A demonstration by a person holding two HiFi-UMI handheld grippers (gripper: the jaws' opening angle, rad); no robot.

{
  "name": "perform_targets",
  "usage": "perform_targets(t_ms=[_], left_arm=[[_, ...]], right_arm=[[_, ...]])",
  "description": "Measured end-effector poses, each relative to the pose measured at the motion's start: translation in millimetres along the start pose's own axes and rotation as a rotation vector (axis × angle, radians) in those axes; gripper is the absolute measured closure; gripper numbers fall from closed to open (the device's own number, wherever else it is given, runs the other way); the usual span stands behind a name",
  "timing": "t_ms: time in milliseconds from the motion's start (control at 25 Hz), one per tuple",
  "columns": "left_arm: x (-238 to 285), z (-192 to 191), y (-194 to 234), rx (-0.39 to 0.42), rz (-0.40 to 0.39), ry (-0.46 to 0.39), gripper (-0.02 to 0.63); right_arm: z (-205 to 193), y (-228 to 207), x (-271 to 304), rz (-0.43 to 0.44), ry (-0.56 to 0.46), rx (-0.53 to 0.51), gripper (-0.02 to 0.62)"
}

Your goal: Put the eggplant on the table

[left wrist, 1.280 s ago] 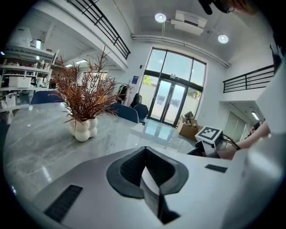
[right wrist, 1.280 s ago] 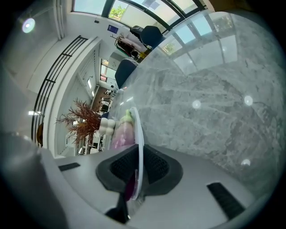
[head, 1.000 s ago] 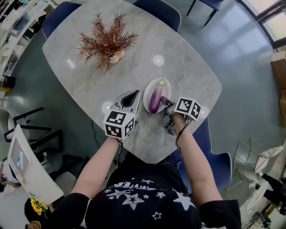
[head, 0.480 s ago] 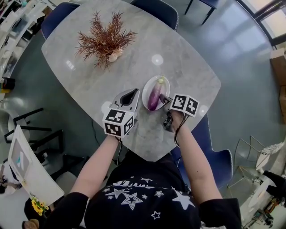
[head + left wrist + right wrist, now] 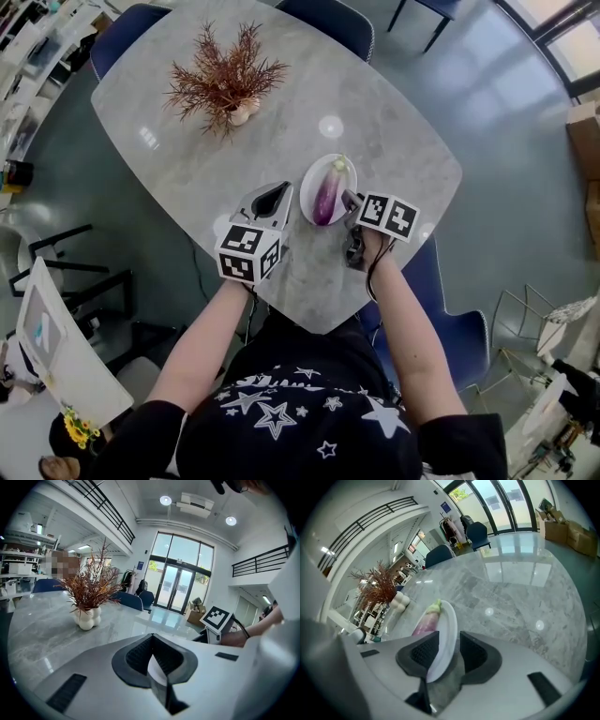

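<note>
Straddling the plate rim, lower centre, the right gripper is released, jaws just opening; withdrawing askew could tip the eggplant off; left gripper clenched, empty.

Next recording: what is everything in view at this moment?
table: one, grey marble, centre.
plate: one, white, near edge of the table.
eggplant: one, purple, lying on the plate.
plant: one, red-brown, in a white vase, far end of the table.
chairs: at least three, blue, round the table.
left gripper: one, white, jaws together, empty, left of the plate.
right gripper: one, white, jaws have just been opening, apart with the plate's rim between them.
</note>
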State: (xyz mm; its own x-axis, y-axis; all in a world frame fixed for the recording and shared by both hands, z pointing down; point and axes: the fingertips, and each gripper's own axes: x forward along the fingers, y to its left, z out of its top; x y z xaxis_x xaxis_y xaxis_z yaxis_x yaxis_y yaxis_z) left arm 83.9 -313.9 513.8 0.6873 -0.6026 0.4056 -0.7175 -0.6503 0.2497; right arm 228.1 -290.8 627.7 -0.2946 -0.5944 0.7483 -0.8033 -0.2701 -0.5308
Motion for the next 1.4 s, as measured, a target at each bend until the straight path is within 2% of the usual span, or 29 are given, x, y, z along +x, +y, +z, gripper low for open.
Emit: perform_targets(t_ms=[200,520,680,760,920,1000,1360,1400], left_arm=[[-6.5,3.3,-5.5,0.002,-0.001,-0.016,0.598],[-34.6,8.9,-19.6,0.013,-0.01,-0.056,0.598],[-58.2,8.3,-29.4,0.023,-0.018,-0.08,0.598],[-71.7,6.9,-33.4,0.025,-0.023,-0.098,0.598],[-104.5,-0.4,-35.8,0.025,-0.027,-0.116,0.598],[-121.8,-4.4,-35.2,0.026,-0.026,-0.124,0.598],[-178.2,-18.7,-34.6,0.027,-0.043,-0.162,0.598],[-181.9,-20.6,-35.6,0.025,-0.047,-0.163,0.598]], right_arm=[[8.9,-5.2,-15.0,-0.015,-0.048,0.012,0.474],[-8.1,11.5,-39.7,0.056,-0.064,0.02,0.476],[-23.4,27.9,-55.1,0.086,-0.064,-0.005,0.477],[-30.4,36.5,-62.3,0.092,-0.072,-0.025,0.51],[-52.6,62.0,-73.5,0.126,-0.073,-0.051,0.512],[-64.7,75.8,-78.7,0.139,-0.075,-0.065,0.546],[-115.0,119.6,-106.0,0.174,-0.109,-0.099,0.547],[-119.2,122.4,-108.5,0.174,-0.115,-0.098,0.573]])
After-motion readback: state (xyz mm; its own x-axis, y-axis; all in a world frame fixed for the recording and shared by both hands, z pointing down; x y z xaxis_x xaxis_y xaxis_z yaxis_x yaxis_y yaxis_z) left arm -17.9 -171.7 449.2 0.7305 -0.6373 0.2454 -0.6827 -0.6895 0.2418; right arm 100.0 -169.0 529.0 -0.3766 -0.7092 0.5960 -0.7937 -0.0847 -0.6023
